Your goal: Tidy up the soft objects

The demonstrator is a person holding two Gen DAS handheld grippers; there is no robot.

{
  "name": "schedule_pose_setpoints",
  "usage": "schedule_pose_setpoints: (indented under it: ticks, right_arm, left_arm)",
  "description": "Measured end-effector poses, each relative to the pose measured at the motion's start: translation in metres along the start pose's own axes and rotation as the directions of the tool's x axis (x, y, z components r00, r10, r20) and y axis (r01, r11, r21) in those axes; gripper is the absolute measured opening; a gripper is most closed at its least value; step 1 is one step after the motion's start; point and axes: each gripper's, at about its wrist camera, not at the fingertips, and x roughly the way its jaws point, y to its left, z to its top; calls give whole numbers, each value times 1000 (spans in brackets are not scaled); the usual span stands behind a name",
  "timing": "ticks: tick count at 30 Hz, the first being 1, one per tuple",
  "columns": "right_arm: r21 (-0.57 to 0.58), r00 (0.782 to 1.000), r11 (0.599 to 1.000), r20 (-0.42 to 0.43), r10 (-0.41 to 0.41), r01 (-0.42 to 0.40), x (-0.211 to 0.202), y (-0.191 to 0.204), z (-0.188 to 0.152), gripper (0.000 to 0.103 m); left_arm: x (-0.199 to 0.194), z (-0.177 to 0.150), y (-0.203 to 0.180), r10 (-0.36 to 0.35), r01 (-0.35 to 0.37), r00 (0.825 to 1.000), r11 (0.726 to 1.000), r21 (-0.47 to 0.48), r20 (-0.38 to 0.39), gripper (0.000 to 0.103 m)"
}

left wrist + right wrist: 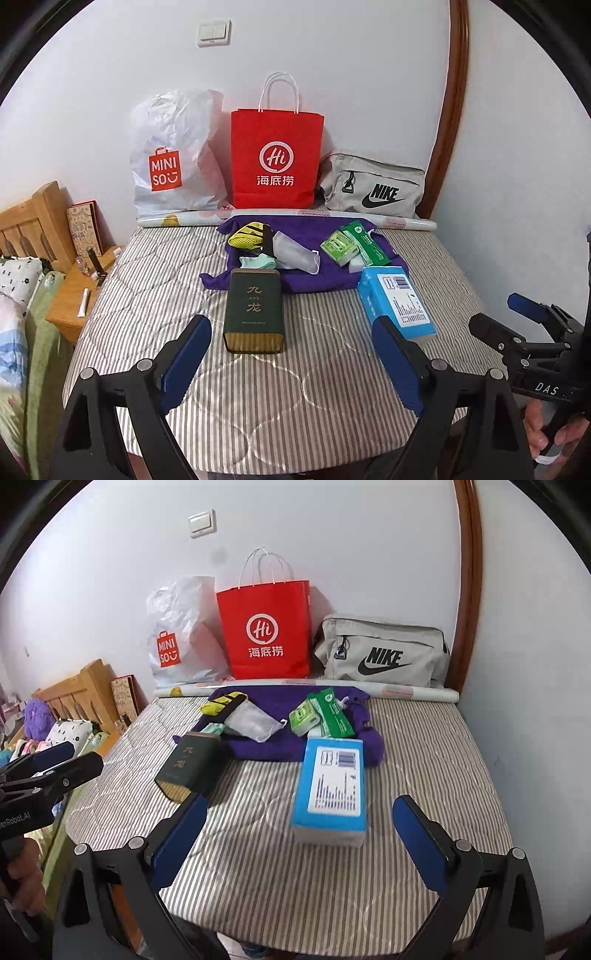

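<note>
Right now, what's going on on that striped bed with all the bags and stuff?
A person holds a two-finger gripper in each hand above the striped mattress. Both the left gripper and the right gripper are open and hold nothing. A dark green tin and a blue tissue pack lie near them. Small soft items sit on a purple cloth, with three bags along the wall behind it.

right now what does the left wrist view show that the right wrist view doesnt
Only the left wrist view: the right gripper at its right edge, and a wooden nightstand.
Only the right wrist view: the left gripper at its left edge, and a purple plush toy.
Both: dark green tin, blue tissue pack, purple cloth, red paper bag.
</note>
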Motion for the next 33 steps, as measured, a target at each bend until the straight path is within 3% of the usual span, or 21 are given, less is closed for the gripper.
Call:
schedule_pose_setpoints:
  ticks: [33]
  right_arm:
    - [-2, 1000, 1000, 1, 13, -13, -12, 2, -14, 100]
  left_arm:
    - [-10, -9, -7, 34, -34, 999, 999, 8, 7, 88]
